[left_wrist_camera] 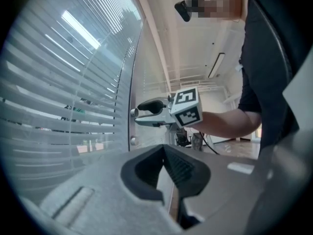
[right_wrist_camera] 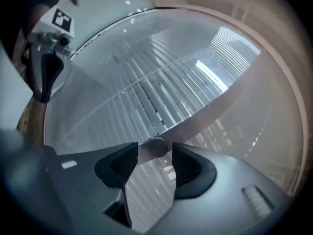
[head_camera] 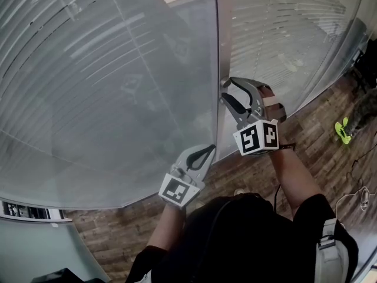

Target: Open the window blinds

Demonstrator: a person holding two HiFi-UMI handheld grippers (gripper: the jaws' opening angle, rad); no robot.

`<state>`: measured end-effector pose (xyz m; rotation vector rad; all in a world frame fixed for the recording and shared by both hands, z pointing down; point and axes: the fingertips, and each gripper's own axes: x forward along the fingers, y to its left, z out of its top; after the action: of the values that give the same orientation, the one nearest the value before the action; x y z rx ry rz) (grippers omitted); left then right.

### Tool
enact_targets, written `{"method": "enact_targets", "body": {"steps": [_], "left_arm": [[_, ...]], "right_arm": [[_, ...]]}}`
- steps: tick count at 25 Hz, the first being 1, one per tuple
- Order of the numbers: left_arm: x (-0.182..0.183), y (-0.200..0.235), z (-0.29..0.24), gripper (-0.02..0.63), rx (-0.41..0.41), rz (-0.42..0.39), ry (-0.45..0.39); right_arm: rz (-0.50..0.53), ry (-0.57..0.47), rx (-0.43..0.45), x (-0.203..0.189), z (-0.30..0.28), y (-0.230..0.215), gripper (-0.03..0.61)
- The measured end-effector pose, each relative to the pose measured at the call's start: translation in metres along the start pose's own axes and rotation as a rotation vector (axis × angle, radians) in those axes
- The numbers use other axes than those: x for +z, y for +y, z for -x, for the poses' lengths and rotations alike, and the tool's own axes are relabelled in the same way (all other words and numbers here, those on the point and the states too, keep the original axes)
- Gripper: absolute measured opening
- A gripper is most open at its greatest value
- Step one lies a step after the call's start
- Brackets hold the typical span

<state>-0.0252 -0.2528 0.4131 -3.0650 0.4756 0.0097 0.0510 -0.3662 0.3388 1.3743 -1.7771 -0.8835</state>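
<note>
Grey slatted blinds [head_camera: 118,87] sit behind glass on both sides of a metal window post [head_camera: 217,52]. A small round knob [right_wrist_camera: 156,147] juts from that post. My right gripper [head_camera: 224,91] points level at the post, its jaws standing on either side of the knob with a slim gap at each pad, so it is open. In the left gripper view the same right gripper [left_wrist_camera: 138,114] shows side-on at the knob [left_wrist_camera: 133,113]. My left gripper [head_camera: 207,151] hangs lower and nearer to me, shut on nothing, its pads [left_wrist_camera: 168,163] meeting at the tip.
A second small knob [left_wrist_camera: 132,141] sits lower on the post. Wood-plank floor [head_camera: 318,134] runs along the glass to the right, with a yellow-green object [head_camera: 343,131] and loose cables [head_camera: 359,193] on it. A pale ledge [head_camera: 29,211] lies at lower left.
</note>
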Motion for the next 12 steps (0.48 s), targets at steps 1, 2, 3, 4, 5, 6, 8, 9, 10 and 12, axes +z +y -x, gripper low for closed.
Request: {"method": "enact_targets", "body": {"steps": [1,2,3,4,5,6,8,9,10,12], "left_arm": [[0.0,0.0,0.0,0.003,-0.001,-0.002,0.0],[0.0,0.001,0.0,0.003,-0.002,-0.004,0.001],[0.0,0.0,0.0,0.003,-0.003,-0.003,0.001],[0.0,0.0,0.0,0.003,-0.004,0.0,0.001],[0.0,0.0,0.0,0.003,-0.003,0.003,0.002],[0.0,0.0,0.0,0.003,-0.001,0.006,0.002],[0.0,0.002,0.001,0.003,0.002,0.006,0.002],[0.0,0.002,0.001,0.003,0.002,0.005,0.001],[0.001,0.002,0.001,0.003,0.003,0.004,-0.001],[0.001,0.002,0.001,0.003,0.003,-0.003,-0.004]], "right_arm": [[0.059,0.005,0.004,-0.001,-0.002,0.0,0.213],[0.1,0.009,0.012,-0.002,-0.003,-0.001,0.219],[0.133,0.011,0.018,-0.003,-0.004,-0.003,0.221],[0.161,0.011,0.021,-0.003,-0.004,-0.005,0.221],[0.186,0.009,0.021,-0.002,-0.004,-0.007,0.221],[0.208,0.005,0.02,0.0,-0.004,-0.009,0.222],[0.245,-0.001,0.02,0.003,-0.005,-0.011,0.225],[0.26,-0.003,0.021,0.005,-0.005,-0.011,0.225],[0.272,-0.003,0.022,0.005,-0.006,-0.01,0.225],[0.289,-0.001,0.024,0.005,-0.007,-0.008,0.225]]}}
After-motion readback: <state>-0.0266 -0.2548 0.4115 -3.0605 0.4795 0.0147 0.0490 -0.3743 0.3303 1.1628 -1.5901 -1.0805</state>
